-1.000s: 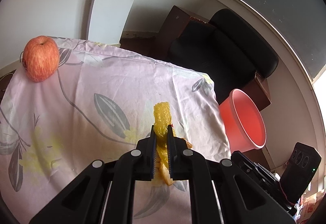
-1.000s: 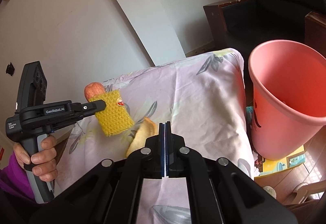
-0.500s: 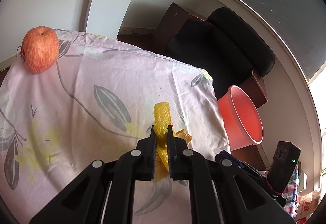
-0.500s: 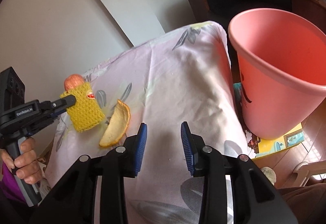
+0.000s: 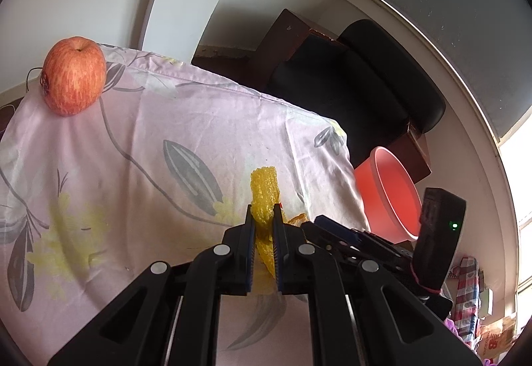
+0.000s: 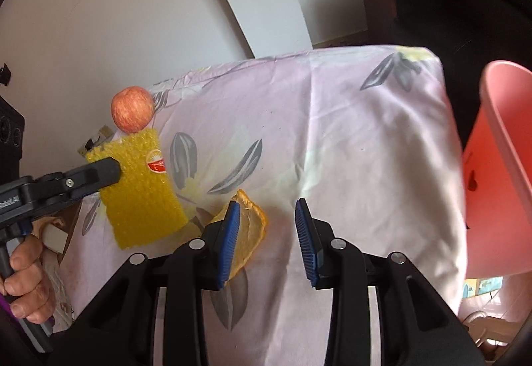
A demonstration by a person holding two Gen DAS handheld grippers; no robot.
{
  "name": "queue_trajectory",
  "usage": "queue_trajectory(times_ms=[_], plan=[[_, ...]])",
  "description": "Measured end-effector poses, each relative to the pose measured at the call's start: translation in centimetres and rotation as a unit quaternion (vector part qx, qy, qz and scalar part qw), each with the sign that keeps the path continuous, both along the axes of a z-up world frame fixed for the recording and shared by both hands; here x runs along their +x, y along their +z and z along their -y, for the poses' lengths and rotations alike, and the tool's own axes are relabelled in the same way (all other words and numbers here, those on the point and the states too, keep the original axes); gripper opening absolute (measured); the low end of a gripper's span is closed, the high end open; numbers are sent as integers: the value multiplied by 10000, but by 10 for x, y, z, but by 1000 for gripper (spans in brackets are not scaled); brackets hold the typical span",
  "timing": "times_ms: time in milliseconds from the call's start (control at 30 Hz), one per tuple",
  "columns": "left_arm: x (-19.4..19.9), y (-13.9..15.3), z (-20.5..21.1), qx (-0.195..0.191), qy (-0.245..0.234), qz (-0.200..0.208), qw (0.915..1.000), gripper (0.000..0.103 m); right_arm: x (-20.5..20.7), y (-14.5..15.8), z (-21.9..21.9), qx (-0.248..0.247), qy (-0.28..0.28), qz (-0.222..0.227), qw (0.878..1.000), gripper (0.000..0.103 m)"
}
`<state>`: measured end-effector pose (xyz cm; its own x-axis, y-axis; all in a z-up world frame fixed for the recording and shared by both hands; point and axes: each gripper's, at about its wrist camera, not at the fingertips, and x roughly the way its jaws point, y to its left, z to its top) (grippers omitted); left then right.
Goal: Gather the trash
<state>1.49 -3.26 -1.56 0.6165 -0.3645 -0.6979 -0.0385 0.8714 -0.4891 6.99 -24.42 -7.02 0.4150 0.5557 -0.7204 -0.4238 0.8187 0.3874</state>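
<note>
So the left gripper (image 5: 264, 226) is pinching a yellow foam wrapper (image 6: 141, 189), holding it up above the table, not binned yet. The right gripper (image 6: 266, 233) has its jaws spread, nothing pressed between them, and it's hanging right over the orange peel (image 6: 251, 229) on the flowery tablecloth (image 6: 349, 140); one pad sits in front of the peel but isn't gripping it. The pink bin (image 6: 498, 173) is off the table's right edge, and I can't see anything in it from here. There's an apple (image 5: 73, 76) at the far corner, probably not trash. I'd say it's early going: both pieces need dropping in.
</note>
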Motion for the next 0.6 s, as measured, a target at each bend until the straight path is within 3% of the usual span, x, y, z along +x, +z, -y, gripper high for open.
queue_trajectory(times_ms=[67, 100, 133, 233, 433, 600], plan=[[0, -1, -1, 6, 16, -11, 10000, 8, 0, -3, -4, 13, 108, -26, 9999, 34], [1, -1, -2, 3, 24, -27, 10000, 8, -2, -4, -6, 50, 160, 11, 9999, 29], [1, -2, -2, 5, 31, -40, 10000, 8, -4, -2, -8, 49, 205, 42, 9998, 14], [3, -1, 0, 16, 17, -49, 10000, 8, -13, 4, -9, -10, 212, 247, 9995, 6], [5, 7, 12, 100, -111, 42, 9999, 8, -28, 28, 22, 344, -170, 551, 9977, 5], [11, 22, 35, 179, -340, 210, 9990, 8, -36, 53, 66, 475, -852, 922, 9909, 5]])
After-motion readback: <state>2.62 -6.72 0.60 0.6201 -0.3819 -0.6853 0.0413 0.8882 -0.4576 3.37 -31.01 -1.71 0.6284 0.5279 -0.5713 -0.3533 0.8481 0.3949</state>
